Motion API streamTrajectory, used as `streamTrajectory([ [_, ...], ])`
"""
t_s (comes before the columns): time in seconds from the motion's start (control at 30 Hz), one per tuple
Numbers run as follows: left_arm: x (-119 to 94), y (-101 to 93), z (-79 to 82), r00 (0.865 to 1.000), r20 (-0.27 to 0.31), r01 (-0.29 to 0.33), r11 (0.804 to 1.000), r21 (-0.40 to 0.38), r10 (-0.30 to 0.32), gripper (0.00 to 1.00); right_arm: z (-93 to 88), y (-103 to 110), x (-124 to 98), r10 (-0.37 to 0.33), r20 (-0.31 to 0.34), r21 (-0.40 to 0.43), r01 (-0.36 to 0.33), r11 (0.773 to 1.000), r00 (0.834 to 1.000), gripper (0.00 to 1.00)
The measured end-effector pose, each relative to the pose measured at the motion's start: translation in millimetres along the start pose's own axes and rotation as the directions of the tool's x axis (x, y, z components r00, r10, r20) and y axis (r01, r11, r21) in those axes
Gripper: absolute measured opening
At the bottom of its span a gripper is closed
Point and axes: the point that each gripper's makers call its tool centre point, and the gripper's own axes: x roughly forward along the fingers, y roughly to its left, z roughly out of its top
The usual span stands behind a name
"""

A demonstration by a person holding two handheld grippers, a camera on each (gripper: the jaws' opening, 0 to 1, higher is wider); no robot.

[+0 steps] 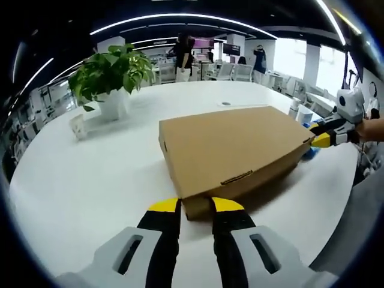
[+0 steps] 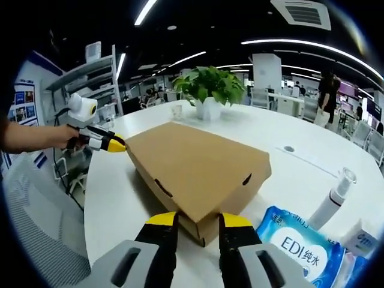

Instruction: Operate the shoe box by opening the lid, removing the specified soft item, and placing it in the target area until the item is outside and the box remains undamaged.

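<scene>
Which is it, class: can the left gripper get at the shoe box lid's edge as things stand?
Probably yes: the left gripper sits at a corner of the shoe box, jaws slightly apart, nothing between them and the closed lid's edge.

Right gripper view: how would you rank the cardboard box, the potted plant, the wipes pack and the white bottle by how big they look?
1. cardboard box, by far.
2. wipes pack, enlarged by nearness and partly cut off.
3. potted plant, far back, so probably bigger than it looks.
4. white bottle.
</scene>
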Motion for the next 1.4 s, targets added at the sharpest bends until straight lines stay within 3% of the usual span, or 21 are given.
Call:
streamTrajectory([
  [0.4, 21, 3.2, 16.6, 1.0, -0.015, 0.021, 1.0, 0.016, -0.021, 0.18, 7.2, -18, 6, -0.023, -0.003, 0.023, 0.023, 0.999, 1.0, 0.24],
  [1.2, 23, -1.7, 12.3, 0.999, -0.034, 0.015, 1.0, 0.015, -0.014, 0.19, 3.2, -19, 1, -0.039, -0.002, 0.046, 0.039, 0.998, 0.999, 0.22],
  [1.4, 15, -6.0, 9.7, 0.999, -0.031, 0.022, 0.999, 0.026, -0.021, 0.24, 6.5, -24, -16, -0.08, 0.021, 0.056, 0.078, 0.995, 0.997, 0.29],
])
